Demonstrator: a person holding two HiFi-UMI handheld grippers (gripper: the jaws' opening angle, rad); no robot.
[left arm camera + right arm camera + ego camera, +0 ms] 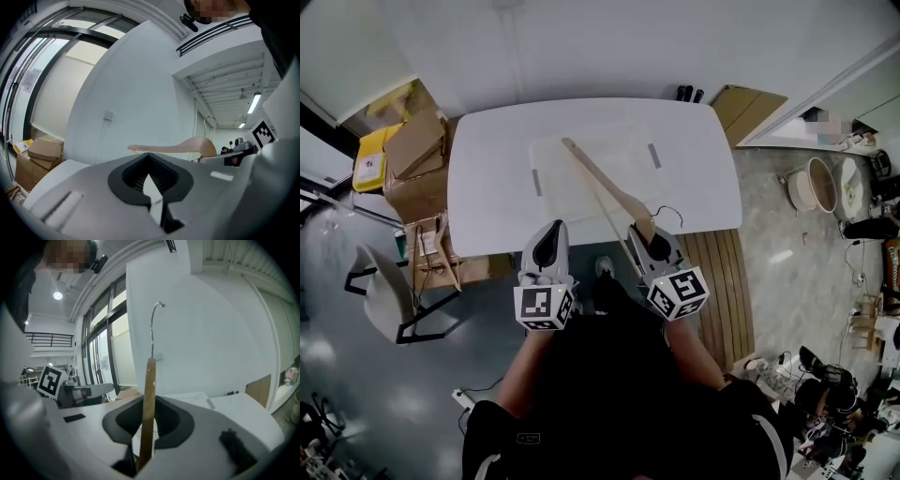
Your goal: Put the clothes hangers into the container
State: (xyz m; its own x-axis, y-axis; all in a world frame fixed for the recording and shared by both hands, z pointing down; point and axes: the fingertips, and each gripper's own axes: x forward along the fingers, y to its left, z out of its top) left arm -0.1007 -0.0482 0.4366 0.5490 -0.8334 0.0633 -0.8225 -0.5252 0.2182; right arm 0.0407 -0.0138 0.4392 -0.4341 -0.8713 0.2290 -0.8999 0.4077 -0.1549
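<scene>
Right gripper [647, 234], jaws pinching pale wooden clothes hanger [602, 181] near its hook, arm reaching over translucent shallow plastic container [536, 178] for lowering in; left gripper [550, 234] narrowly parted, empty, spare.

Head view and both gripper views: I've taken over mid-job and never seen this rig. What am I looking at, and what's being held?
There is no robot arm: a person holds a two-jaw gripper in each hand. The head view looks down from the person's head. Each gripper view looks along that gripper's own jaws. On the white table stands a clear container. The right gripper is clamped on a wooden hanger, whose arm reaches over the container. The left gripper holds nothing, and its jaws stand slightly apart. The marker cubes belong to the grippers.
</scene>
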